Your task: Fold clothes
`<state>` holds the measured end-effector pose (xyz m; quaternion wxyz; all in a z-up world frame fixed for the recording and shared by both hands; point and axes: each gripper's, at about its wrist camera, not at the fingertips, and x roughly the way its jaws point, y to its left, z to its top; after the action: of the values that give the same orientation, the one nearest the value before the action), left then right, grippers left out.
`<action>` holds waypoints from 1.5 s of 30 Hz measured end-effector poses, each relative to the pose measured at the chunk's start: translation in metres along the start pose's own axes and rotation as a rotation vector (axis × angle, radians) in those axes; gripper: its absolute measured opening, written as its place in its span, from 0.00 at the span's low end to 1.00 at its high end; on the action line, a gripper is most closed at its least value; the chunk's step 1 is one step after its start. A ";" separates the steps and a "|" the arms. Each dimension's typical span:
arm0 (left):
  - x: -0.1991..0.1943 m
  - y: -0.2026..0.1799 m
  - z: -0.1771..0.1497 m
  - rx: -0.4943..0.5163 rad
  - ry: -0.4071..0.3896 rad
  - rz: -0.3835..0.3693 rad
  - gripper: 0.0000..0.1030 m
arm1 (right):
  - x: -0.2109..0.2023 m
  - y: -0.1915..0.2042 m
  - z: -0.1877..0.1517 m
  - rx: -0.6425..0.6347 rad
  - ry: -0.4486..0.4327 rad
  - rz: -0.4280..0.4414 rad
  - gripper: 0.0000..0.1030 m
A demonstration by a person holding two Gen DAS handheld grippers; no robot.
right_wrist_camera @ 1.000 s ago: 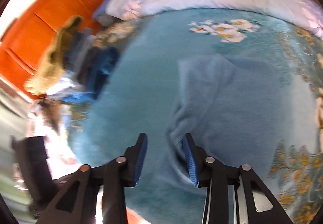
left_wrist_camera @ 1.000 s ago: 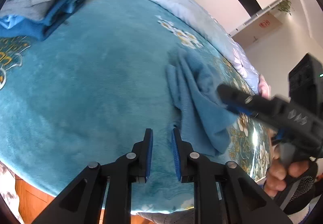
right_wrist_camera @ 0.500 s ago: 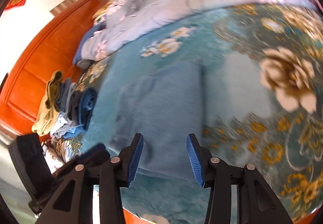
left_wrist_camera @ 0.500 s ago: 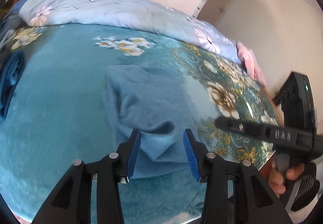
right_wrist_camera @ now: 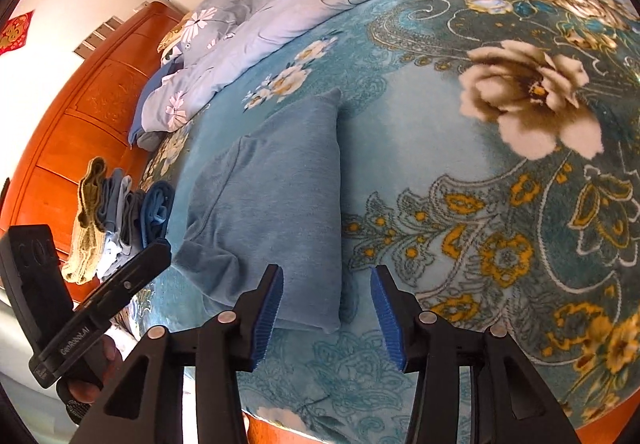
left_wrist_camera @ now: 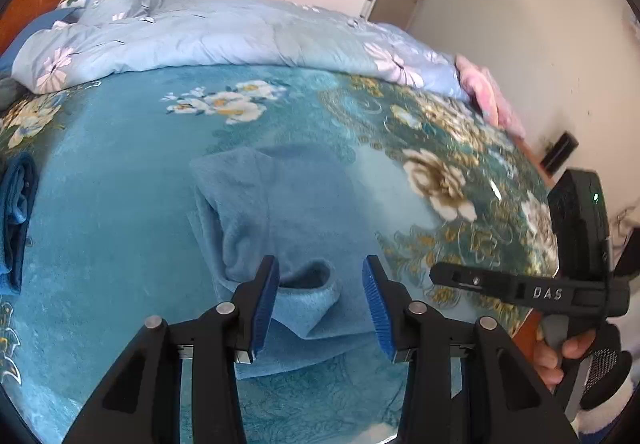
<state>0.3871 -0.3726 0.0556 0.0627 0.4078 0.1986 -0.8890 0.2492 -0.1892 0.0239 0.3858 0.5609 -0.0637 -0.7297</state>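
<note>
A blue fleece garment (left_wrist_camera: 280, 228) lies partly folded and rumpled on the teal floral bedspread (left_wrist_camera: 120, 204); it also shows in the right wrist view (right_wrist_camera: 272, 204). My left gripper (left_wrist_camera: 320, 304) is open and empty, just above the garment's near bunched edge. My right gripper (right_wrist_camera: 326, 312) is open and empty, hovering over the garment's near right corner. The right gripper also shows at the right of the left wrist view (left_wrist_camera: 520, 288). The left gripper's body shows at the left of the right wrist view (right_wrist_camera: 100, 296).
A stack of folded clothes (right_wrist_camera: 116, 220) sits at the bed's left side by the orange wooden headboard (right_wrist_camera: 80, 124). A light blue floral duvet (left_wrist_camera: 220, 36) is bunched along the far side. The bed's near edge (right_wrist_camera: 360, 416) lies below my grippers.
Both grippers have opened wider and swung to face the garment from its near edge. The garment has settled flatter on the bed.
</note>
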 end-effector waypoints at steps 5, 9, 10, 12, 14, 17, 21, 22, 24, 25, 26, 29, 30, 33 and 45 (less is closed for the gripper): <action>0.009 -0.002 -0.011 0.010 0.060 -0.006 0.43 | 0.003 0.001 -0.003 -0.002 0.009 0.007 0.50; 0.009 0.004 -0.025 0.003 0.091 0.002 0.43 | 0.001 -0.004 -0.004 0.011 0.007 0.011 0.51; 0.009 0.004 -0.027 0.002 0.093 -0.006 0.43 | 0.001 -0.005 -0.004 0.013 0.006 0.012 0.51; 0.010 0.005 -0.027 -0.002 0.091 -0.020 0.43 | 0.001 -0.007 -0.004 0.016 0.007 0.010 0.51; 0.013 0.003 -0.020 -0.011 0.098 -0.041 0.43 | 0.003 -0.008 -0.004 0.020 0.012 0.009 0.51; 0.025 0.002 -0.013 -0.026 0.135 -0.067 0.43 | 0.006 -0.008 -0.006 0.022 0.020 0.014 0.52; 0.031 0.006 -0.015 -0.073 0.139 -0.066 0.43 | 0.006 -0.008 -0.008 0.020 0.023 0.016 0.52; 0.027 0.008 -0.016 -0.079 0.123 -0.064 0.41 | 0.005 -0.009 -0.008 0.024 0.019 0.016 0.52; 0.021 0.012 -0.019 -0.091 0.093 -0.059 0.21 | 0.003 -0.012 -0.009 0.032 0.014 0.013 0.52; 0.017 0.014 -0.020 -0.096 0.078 -0.056 0.16 | 0.003 -0.014 -0.009 0.037 0.014 0.010 0.53; 0.014 0.016 -0.021 -0.102 0.062 -0.054 0.09 | 0.003 -0.015 -0.009 0.040 0.015 0.007 0.53; 0.003 0.021 -0.026 -0.118 0.017 -0.048 0.07 | 0.005 -0.017 -0.011 0.048 0.020 0.007 0.53; -0.001 0.023 -0.027 -0.122 0.008 -0.046 0.06 | 0.006 -0.016 -0.012 0.049 0.021 0.009 0.53; -0.006 0.037 -0.032 -0.137 0.007 -0.017 0.05 | 0.009 -0.014 -0.015 0.044 0.028 0.014 0.53; 0.016 0.073 -0.055 -0.277 0.062 -0.066 0.08 | 0.026 -0.004 -0.022 0.011 0.074 0.031 0.53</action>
<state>0.4350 -0.4160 -0.0107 0.0831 0.4159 0.3347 -0.8415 0.2642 -0.1951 -0.0061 0.3962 0.5884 -0.0620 -0.7022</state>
